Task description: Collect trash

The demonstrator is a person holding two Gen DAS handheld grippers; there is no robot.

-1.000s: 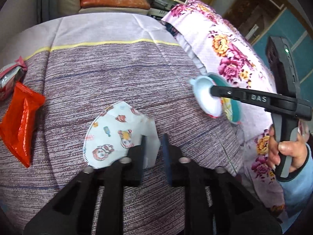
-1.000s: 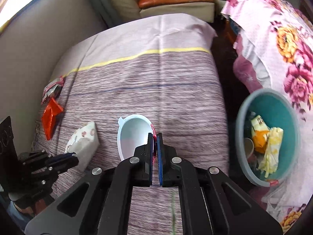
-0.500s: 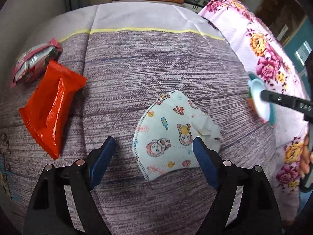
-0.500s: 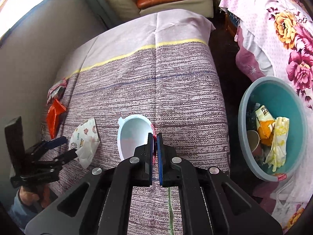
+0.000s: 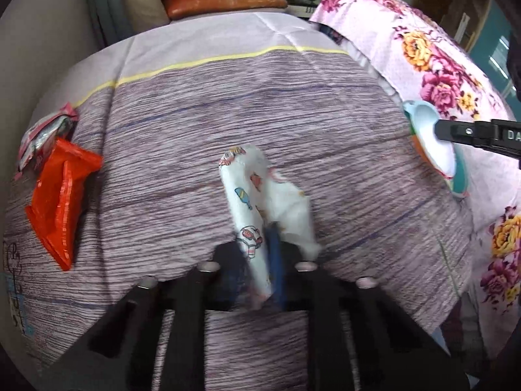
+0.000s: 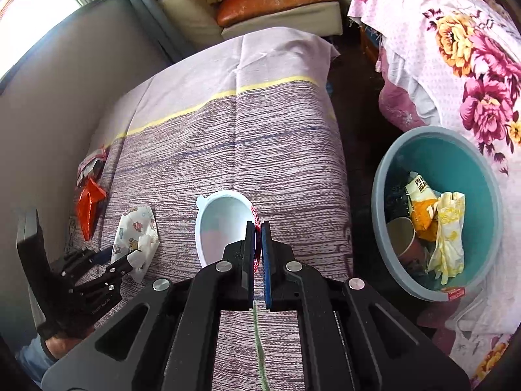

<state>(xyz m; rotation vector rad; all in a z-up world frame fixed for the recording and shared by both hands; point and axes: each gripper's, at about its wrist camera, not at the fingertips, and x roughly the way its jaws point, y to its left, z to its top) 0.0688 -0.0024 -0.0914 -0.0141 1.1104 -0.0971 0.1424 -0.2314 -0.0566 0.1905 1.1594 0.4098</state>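
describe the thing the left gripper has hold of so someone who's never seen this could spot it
Start at the purple striped bedspread and look to its near middle, where the left gripper is shut on a face mask. It is a white folded mask printed with small cartoon figures, pinched up into a ridge. The wrappers on the bed, an orange packet among them, are glossy and lie off to the left.
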